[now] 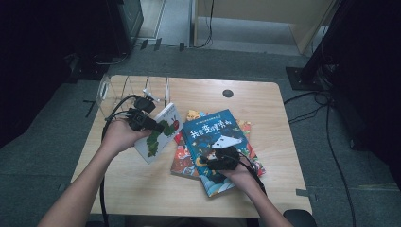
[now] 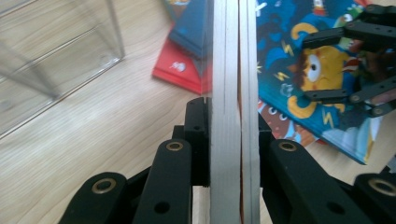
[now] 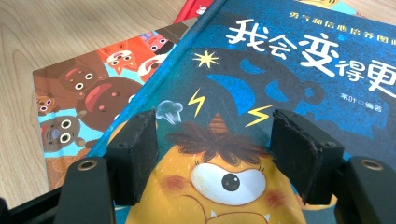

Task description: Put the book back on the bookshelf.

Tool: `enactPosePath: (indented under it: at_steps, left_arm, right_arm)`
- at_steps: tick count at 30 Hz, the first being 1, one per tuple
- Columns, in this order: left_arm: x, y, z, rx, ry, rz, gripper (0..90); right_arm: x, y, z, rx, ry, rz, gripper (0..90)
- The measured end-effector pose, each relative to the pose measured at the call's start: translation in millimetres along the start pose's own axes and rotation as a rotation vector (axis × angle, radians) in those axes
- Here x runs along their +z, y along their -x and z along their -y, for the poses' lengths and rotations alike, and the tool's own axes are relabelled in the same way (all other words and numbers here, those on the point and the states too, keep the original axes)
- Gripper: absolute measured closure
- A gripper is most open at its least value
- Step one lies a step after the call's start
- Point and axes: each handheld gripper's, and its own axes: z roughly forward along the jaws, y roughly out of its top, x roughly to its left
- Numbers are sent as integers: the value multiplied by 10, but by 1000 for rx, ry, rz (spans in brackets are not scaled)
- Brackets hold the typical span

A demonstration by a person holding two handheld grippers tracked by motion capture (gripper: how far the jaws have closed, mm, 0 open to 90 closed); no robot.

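Left gripper fingers are clamped on the edge of a white caterpillar picture book, held up over the desk's left half. Right gripper is spread wide, nothing pinched, over the blue monster book topping the stack at centre. The left gripper view adds the white book's page edges and a clear acrylic stand.

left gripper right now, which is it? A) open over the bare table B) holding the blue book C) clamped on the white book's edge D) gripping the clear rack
C: in the left gripper view the left gripper has both jaws pressed against the white book, seen edge-on; the blue book lies flat on the stack.
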Motion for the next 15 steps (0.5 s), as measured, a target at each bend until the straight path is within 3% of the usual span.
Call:
enactPosePath:
  at_steps: [11, 15]
  left_arm:
    - [-60, -167, 165, -37, 1, -34, 780]
    - [-94, -258, 203, -70, 5, -46, 780]
  right_arm:
    - [0, 1, 0, 3, 1, 2, 327]
    - [1, 1, 1, 3, 0, 2, 327]
